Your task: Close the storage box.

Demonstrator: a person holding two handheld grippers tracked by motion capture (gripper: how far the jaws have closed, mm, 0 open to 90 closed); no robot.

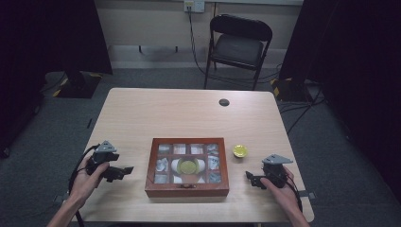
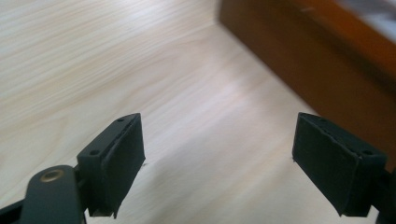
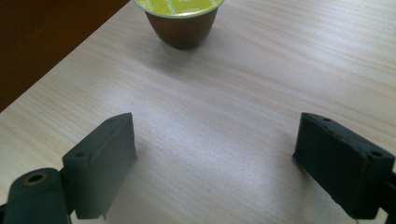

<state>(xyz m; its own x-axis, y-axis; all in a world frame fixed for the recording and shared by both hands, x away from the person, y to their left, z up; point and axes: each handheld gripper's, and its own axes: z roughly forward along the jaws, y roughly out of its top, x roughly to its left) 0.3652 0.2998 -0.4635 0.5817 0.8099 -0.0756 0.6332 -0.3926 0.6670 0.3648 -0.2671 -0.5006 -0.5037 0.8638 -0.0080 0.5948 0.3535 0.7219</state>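
Item: reddish-brown wooden box with a glass-paned, gridded lid (image 1: 187,166), lid closed, lying flat near the front edge of the pale wood-grain table (image 1: 189,113). Its long axis runs left to right across the table; the small clasp side faces the person. Through the panes, pale wrapped contents and a round yellow-green piece at the centre; what they are cannot be told.

Item: small coffee capsule, brown cup with yellow-green foil top (image 1: 239,151), upright, just beside the box's right rear corner, apart from it. In the right gripper view the capsule (image 3: 183,21) stands ahead of the fingers, well clear of them, slightly left of the gap.

Left gripper (image 1: 118,173): held low at the box's left side, pointing toward it, near but not touching. Fingers (image 2: 114,163) spread wide, bare table between them; the box wall (image 2: 317,70) lies ahead and to the right.

Right gripper (image 1: 251,178): held right of the box, fingers (image 3: 100,163) apart, nothing between them.
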